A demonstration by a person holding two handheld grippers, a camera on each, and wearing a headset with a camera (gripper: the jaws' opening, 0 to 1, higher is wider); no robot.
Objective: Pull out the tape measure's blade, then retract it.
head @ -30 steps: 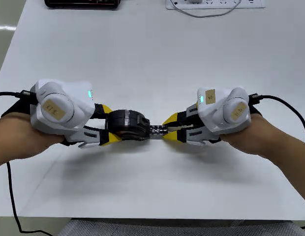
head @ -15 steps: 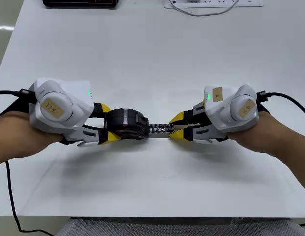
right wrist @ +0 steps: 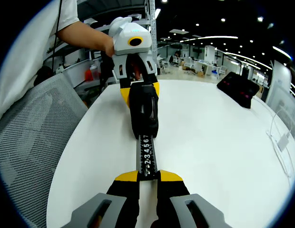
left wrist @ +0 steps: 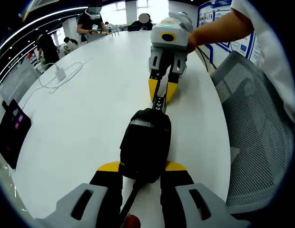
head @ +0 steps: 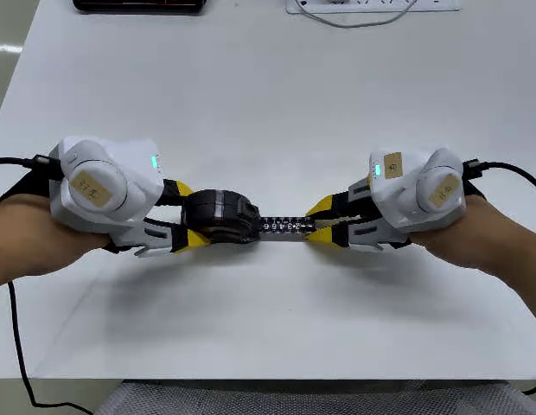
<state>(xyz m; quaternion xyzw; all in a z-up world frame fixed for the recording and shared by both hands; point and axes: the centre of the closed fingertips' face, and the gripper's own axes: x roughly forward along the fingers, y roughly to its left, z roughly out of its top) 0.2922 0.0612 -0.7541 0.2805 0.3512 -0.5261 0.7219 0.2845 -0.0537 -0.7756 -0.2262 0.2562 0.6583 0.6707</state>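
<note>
A black tape measure case (head: 219,216) lies on the white table (head: 268,104), with my left gripper (head: 188,218) shut on it from the left. In the left gripper view the case (left wrist: 145,145) sits between the yellow-tipped jaws. A short stretch of black blade (head: 285,226) with white numbers runs right from the case. My right gripper (head: 321,220) is shut on the blade's end. The right gripper view shows the blade (right wrist: 146,156) reaching from its jaws to the case (right wrist: 143,111), and the left gripper (right wrist: 138,90) behind it.
A white power strip with a cable (head: 372,7) lies at the table's far edge, and a dark flat device (head: 138,4) at the far left. A mesh chair back (head: 277,398) stands just below the near table edge. Cables trail from both grippers.
My right gripper has moved to the right with the blade's end, so more numbered blade shows between it and the case. The left gripper and case have stayed put.
</note>
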